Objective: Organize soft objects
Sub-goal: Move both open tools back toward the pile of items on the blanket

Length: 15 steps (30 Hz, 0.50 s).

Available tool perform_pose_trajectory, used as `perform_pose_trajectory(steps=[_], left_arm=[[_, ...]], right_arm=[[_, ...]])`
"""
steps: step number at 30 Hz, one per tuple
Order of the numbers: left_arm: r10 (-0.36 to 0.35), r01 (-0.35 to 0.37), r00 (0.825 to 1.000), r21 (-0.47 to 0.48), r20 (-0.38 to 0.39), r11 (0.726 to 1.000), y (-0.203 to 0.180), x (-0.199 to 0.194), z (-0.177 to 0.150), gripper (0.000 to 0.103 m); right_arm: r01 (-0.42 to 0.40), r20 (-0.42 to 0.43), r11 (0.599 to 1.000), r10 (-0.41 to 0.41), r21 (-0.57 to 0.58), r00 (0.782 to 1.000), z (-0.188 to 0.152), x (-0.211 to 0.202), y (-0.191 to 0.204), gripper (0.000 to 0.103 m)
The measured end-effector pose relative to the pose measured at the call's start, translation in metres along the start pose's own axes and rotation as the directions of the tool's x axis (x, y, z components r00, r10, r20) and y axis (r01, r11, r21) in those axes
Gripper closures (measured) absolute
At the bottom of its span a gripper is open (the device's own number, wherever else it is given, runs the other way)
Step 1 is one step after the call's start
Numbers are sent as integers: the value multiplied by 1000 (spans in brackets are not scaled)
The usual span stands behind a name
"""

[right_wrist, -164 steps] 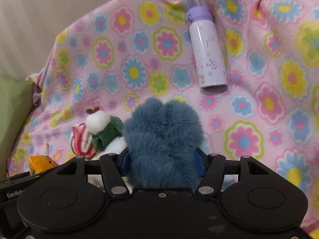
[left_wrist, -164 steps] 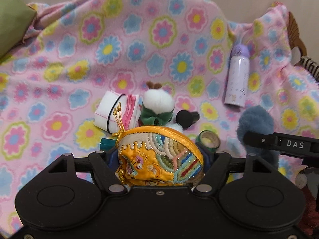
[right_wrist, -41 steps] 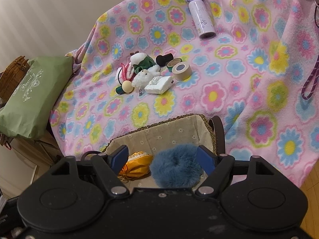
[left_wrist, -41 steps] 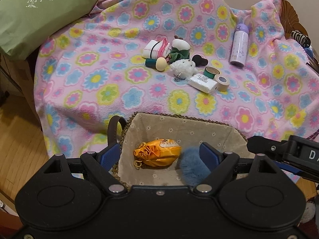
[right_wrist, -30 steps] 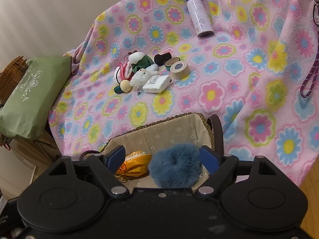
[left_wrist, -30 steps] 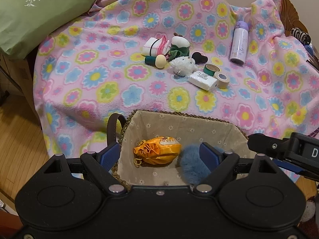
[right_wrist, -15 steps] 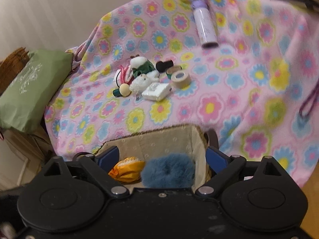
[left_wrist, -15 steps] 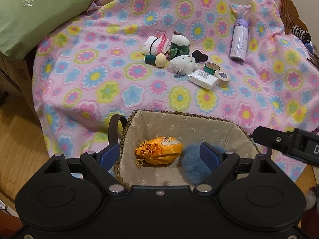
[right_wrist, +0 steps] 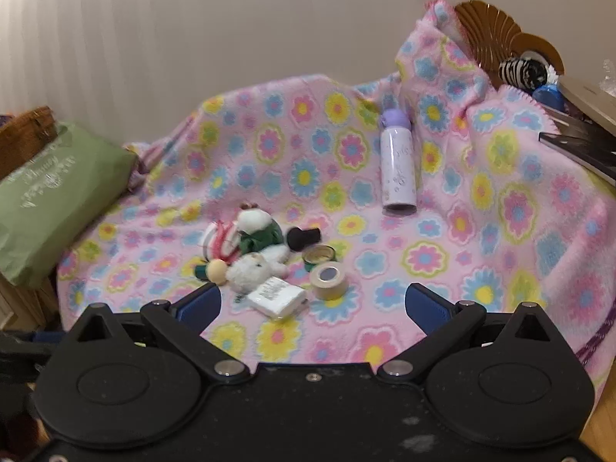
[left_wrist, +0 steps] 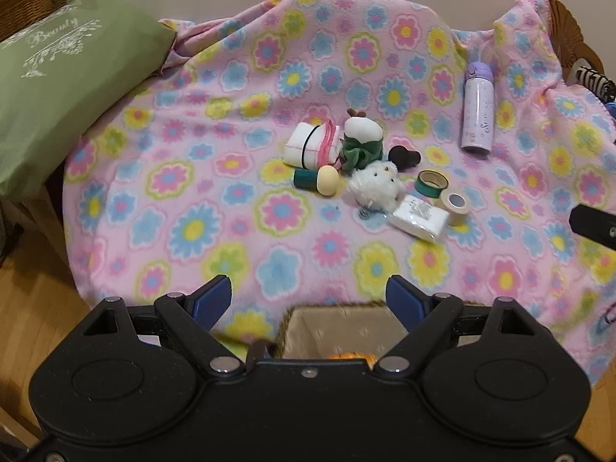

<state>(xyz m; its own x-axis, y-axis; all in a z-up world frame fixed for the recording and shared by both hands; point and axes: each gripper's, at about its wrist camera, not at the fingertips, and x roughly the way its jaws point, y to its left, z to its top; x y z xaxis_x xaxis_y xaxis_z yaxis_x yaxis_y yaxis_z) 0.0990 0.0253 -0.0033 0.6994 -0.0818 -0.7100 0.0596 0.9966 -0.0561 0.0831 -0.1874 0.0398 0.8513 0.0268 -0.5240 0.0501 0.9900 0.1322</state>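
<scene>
Both my tools are empty. The left tool [left_wrist: 308, 296] stands released with only blanket showing between its blue pads, and the right tool [right_wrist: 312, 304] has just been spreading its jaws, nothing between them either. Below the left tool, at 6 o'clock in its view, sits the basket [left_wrist: 308, 327], cloth-lined with a woven rim, and a sliver of the orange pouch [left_wrist: 350, 356] shows in it.

The soft things not yet sorted lie in a cluster on the blanket [left_wrist: 231, 231], at about 12 o'clock from both tools. My best next pick is the white plush [left_wrist: 375, 186]: fluffy, rounded, surely light and squashy. I would pinch it across the thick of its body, since the fur will compress and slip if I take only the edge. Behind it, at 11 o'clock, the green-scarfed plush [left_wrist: 362, 142] leans against a folded white cloth [left_wrist: 308, 146] banded with black elastic; both should give under the pads and need a deep bite.

The rest looks hard and not mine to sort: two tape rolls [left_wrist: 442, 192], stiff rings; a wrapped tissue pack [left_wrist: 419, 217], slick film; a smooth bottle [left_wrist: 477, 115] lying down, likely to roll.
</scene>
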Motion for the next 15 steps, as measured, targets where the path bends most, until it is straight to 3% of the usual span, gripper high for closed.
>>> perform_pose_trajectory(steps=[7,15], left_arm=[[-16,16,999,23,-37,1000,-2,31,14,19],[-24,29,992,40,-120,999,-4,77,26,19]], right_arm=[[14,-102,1000,-15,-10,995,6,51,-11,1],[-6,-229,1000,-1,-29,974,8,115,-8,16]])
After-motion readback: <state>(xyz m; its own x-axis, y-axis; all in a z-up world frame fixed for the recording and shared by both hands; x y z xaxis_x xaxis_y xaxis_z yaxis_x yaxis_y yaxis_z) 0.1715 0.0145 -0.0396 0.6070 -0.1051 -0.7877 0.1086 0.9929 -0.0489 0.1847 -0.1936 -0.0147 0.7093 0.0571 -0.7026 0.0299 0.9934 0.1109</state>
